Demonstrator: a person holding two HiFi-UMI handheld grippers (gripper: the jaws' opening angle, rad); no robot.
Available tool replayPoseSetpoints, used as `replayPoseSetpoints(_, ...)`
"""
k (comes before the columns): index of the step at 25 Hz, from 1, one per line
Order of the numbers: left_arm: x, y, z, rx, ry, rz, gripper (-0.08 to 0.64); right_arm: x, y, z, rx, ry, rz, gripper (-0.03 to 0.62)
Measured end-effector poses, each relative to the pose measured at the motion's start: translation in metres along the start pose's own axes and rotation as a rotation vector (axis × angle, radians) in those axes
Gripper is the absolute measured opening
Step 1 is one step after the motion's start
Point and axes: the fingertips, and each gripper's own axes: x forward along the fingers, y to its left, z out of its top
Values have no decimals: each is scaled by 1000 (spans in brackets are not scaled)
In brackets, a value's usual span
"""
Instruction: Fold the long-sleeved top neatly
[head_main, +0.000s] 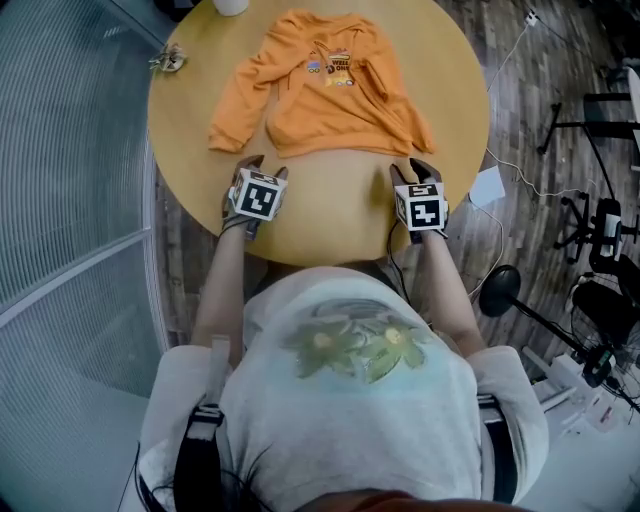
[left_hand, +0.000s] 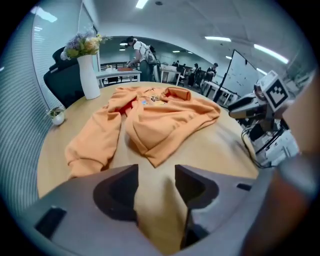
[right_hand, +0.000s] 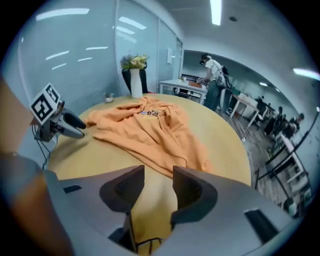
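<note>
An orange long-sleeved top (head_main: 322, 88) lies spread and rumpled on the round wooden table (head_main: 330, 220), chest print facing up, sleeves (head_main: 235, 100) bunched at each side. My left gripper (head_main: 247, 168) hovers just near of the top's lower left hem, jaws open with only bare table between them (left_hand: 156, 172). My right gripper (head_main: 412, 170) sits near the lower right hem, also open and empty (right_hand: 158, 172). In the left gripper view the hem's folded corner (left_hand: 155, 160) lies just ahead of the jaws; in the right gripper view the hem edge (right_hand: 175, 165) is right at the jaw tips.
A white vase with flowers (left_hand: 89, 70) and a small pot (left_hand: 57, 116) stand at the table's far left edge. A glass partition (head_main: 70, 150) runs along the left. Cables, a stand base (head_main: 500, 285) and equipment crowd the floor on the right.
</note>
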Motion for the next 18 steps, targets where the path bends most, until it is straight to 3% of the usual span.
replayPoseSetpoints(3, 18, -6, 6, 37, -12, 40, 210, 23, -12, -11, -170, 43, -64, 170)
replayPoseSetpoints(6, 29, -7, 9, 27, -15, 39, 209, 43, -27, -22, -236, 89, -107, 170)
replayPoseSetpoints(9, 38, -3, 7, -15, 2, 23, 188, 58, -37, -23, -180, 106, -98, 162)
replayPoseSetpoints(11, 39, 4, 6, -50, -11, 27, 156, 64, -36, -24, -142, 101, -90, 72)
replayPoseSetpoints(12, 38, 7, 5, -66, -21, 31, 20, 65, -34, -25, -129, 97, -84, 48)
replayPoseSetpoints(15, 27, 9, 9, -102, -54, 10, 18, 58, -27, -20, -73, 65, -58, 35)
replayPoseSetpoints(18, -4, 11, 29, -150, -155, -10, 18, 33, -30, -1, -17, -7, -69, 35)
